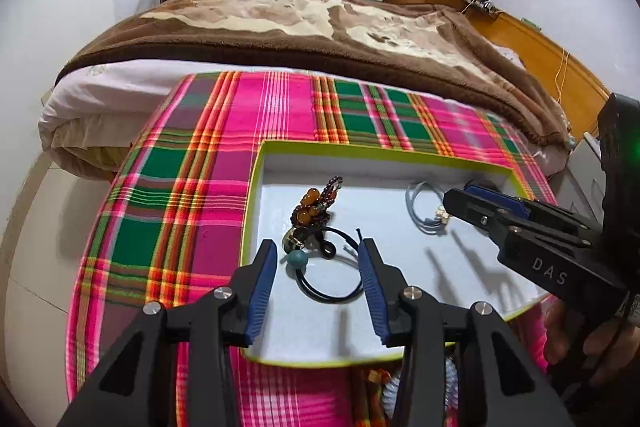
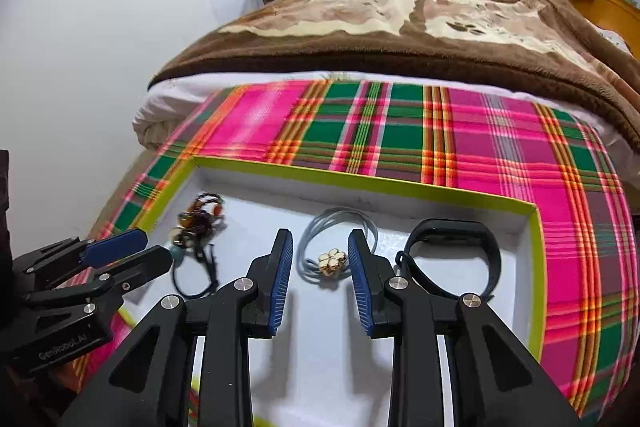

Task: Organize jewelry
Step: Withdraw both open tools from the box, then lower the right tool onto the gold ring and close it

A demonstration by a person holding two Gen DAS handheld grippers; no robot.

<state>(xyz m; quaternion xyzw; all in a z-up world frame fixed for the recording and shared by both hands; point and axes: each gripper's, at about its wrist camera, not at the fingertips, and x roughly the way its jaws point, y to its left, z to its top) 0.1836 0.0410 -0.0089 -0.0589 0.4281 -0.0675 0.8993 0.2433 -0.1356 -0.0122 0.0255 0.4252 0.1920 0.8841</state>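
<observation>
I'm lining up my wide-open, empty right gripper [image 2: 320,269] over the grey cord [image 2: 338,227] mid-frame; the left gripper [image 1: 318,277] is gaping empty too, next I'm closing carefully

One tray [image 2: 538,267], one beaded bracelet [image 1: 316,205], two hair ties [image 2: 340,239], one wristband [image 2: 456,255]

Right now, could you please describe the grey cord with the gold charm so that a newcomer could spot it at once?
Find the shallow white tray with a lime-green rim on the plaid cloth. In its middle, between the bead cluster and the black wristband, lies the grey cord. It alone is pale grey and carries a gold flower-shaped charm.
</observation>
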